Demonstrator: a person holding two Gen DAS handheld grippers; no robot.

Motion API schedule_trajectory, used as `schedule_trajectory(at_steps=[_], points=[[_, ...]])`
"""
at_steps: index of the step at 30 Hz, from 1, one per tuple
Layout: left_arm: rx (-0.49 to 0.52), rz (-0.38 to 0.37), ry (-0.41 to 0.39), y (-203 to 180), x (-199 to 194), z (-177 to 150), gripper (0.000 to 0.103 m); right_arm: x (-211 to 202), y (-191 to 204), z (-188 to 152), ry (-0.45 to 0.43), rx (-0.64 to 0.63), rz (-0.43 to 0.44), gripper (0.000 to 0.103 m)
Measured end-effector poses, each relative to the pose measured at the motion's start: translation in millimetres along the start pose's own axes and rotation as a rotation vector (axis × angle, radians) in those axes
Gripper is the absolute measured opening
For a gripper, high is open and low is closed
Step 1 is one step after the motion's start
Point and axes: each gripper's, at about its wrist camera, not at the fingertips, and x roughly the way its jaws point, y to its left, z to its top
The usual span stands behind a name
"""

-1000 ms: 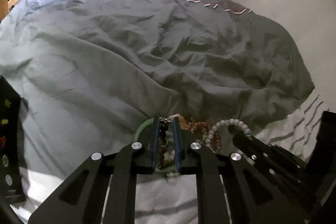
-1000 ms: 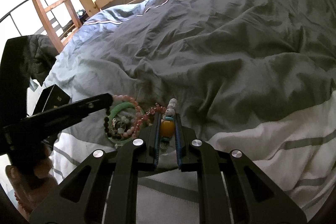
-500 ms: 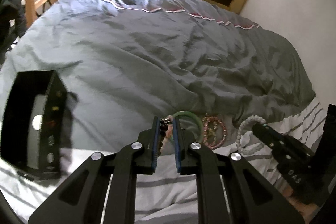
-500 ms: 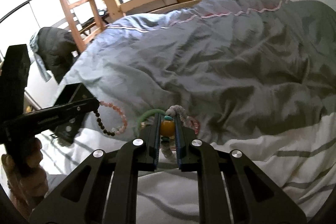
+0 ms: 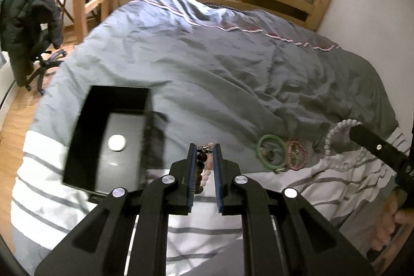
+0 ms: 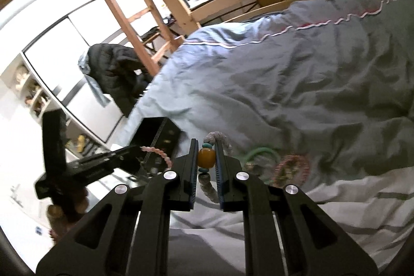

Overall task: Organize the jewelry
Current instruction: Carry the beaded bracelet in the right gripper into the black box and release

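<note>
My left gripper is shut on dark and pink bead bracelets and holds them above the bed, just right of an open black jewelry box. My right gripper is shut on a pale bead bracelet with an amber bead; that bracelet also shows in the left wrist view. A green bangle and pink bead bracelets lie on the striped sheet. In the right wrist view the box is at left, behind the left gripper.
A rumpled grey duvet covers the bed beyond the jewelry. A wooden ladder and bed frame stand behind. A black jacket on an office chair is at the left, beside the bed. A white wall runs along the right.
Both grippers have risen from the jewelry pile, each holding its bracelets. The left one has swung left, bringing the black box into full view.
</note>
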Motion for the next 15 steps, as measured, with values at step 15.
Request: schedule_trajectory(at_steps=[15], points=[[-0.032, 0.13, -0.035, 73, -3, 16, 0.012, 79, 97, 14, 0.096, -0.137, 0.063, 0.013]])
